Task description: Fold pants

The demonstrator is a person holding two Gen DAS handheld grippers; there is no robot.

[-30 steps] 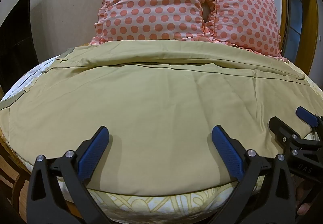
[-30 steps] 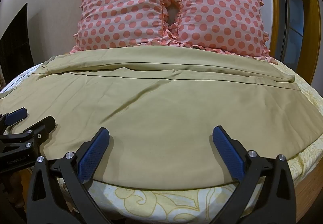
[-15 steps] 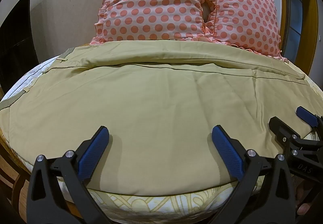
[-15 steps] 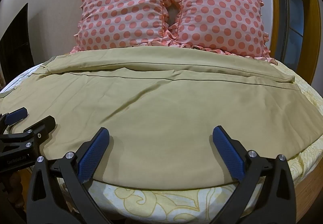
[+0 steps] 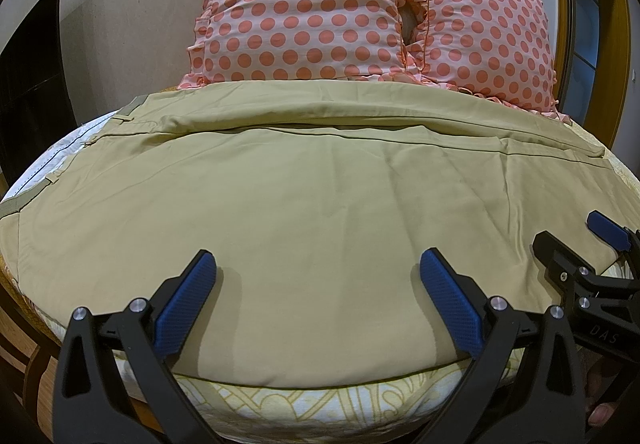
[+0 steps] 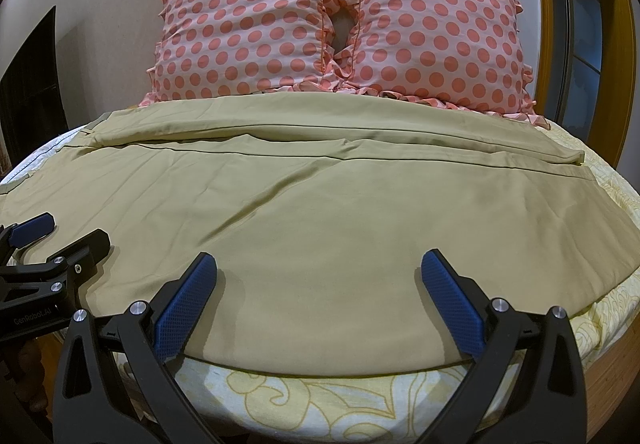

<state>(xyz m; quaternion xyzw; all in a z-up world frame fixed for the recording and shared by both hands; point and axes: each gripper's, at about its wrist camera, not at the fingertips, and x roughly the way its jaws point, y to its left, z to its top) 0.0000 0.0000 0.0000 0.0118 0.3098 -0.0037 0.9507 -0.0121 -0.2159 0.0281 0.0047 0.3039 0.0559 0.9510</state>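
Khaki pants (image 5: 312,195) lie spread flat across the bed, waistband at the left, leg ends at the right; they also fill the right wrist view (image 6: 320,203). My left gripper (image 5: 316,292) is open and empty, hovering over the pants' near edge. My right gripper (image 6: 318,292) is open and empty over the same edge, further right. The right gripper also shows at the right edge of the left wrist view (image 5: 576,248), and the left gripper at the left edge of the right wrist view (image 6: 60,236).
Two pink polka-dot pillows (image 6: 340,27) stand against the wall behind the pants. A yellow patterned bedsheet (image 6: 320,396) shows below the pants' near edge. A wooden frame (image 6: 624,23) stands at the right, a dark opening (image 5: 28,63) at the left.
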